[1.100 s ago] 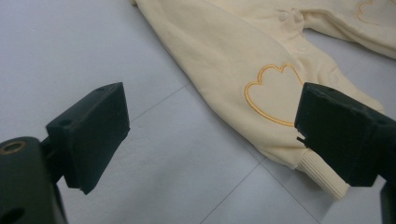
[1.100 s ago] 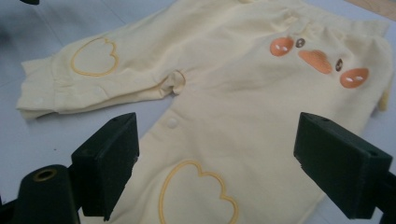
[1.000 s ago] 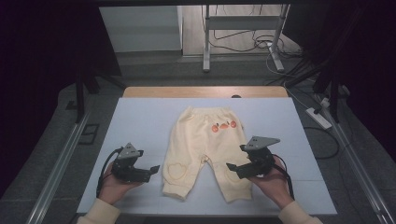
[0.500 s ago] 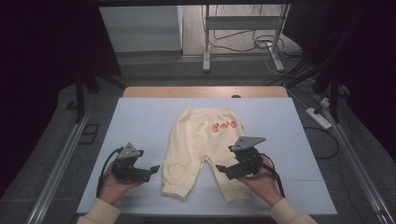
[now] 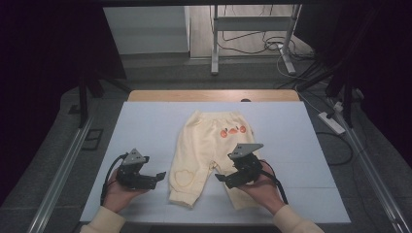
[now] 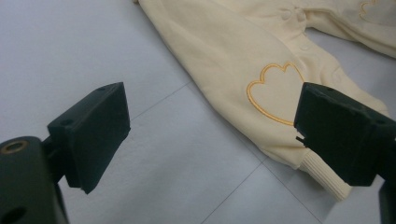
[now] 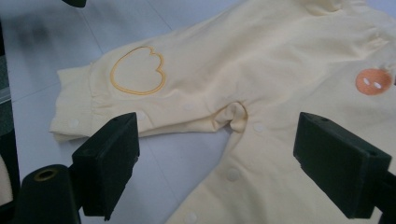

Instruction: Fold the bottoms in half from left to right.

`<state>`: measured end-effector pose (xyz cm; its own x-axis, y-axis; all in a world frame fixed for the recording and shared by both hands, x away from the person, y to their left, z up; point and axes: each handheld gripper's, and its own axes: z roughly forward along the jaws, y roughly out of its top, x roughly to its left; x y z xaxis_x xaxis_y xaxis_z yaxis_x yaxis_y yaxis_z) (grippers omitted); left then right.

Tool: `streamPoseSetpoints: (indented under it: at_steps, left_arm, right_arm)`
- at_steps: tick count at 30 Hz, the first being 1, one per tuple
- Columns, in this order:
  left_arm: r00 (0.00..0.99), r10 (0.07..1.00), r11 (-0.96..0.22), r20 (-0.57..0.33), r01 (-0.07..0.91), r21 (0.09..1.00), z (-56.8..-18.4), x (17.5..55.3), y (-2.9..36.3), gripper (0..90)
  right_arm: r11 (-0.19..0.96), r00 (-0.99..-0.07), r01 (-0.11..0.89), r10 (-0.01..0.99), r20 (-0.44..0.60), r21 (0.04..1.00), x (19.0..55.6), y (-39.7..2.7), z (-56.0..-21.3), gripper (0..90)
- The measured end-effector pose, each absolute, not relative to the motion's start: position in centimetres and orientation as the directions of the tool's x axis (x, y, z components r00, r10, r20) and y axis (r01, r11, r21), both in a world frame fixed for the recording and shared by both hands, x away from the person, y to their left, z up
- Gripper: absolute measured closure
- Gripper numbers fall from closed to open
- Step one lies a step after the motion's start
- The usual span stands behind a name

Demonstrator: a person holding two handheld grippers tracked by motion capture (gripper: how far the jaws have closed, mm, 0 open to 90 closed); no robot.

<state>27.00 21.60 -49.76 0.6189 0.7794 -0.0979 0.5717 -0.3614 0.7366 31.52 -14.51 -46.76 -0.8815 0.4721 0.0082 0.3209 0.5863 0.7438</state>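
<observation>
My left gripper point(image 5: 154, 175) sits at the lower left of the high view, jaws spread wide and empty, just beside the heart-marked leg of the baby trousers point(image 5: 210, 155). My right gripper point(image 5: 224, 177) hangs over the other leg, lower centre-right, jaws equally wide and gripping nothing. I judge the step to be taking hold of the leg cuffs. To do it well, I should lower each gripper until one jaw slides under the ribbed cuff point(image 6: 327, 179), then close on both fabric layers, not the top layer alone. The trousers lie flat at the centre of the white table point(image 5: 145, 126), pale yellow, waistband toward the top of the frame, with an orange motif point(image 7: 373, 81) near the waist, a stitched heart outline point(image 7: 138, 70) on one leg, and snap fasteners along the inner seam.
</observation>
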Motion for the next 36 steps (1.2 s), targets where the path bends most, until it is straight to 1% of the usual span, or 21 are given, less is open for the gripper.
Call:
streamPoseSetpoints:
  at_steps: [21,36]
  left_arm:
    - [0.62,0.778,-0.363,-0.098,0.571,0.736,-49.8,27.1,21.6,10.4]
    - [0.614,0.782,-0.359,-0.102,0.579,0.732,-49.9,27.1,21.6,10.5]
  right_arm:
    - [0.618,-0.908,0.303,0.418,0.023,0.725,31.2,-11.1,-47.7,14.8]
    - [0.643,-0.933,0.286,0.356,0.054,0.71,30.6,-8.4,-48.7,15.7]
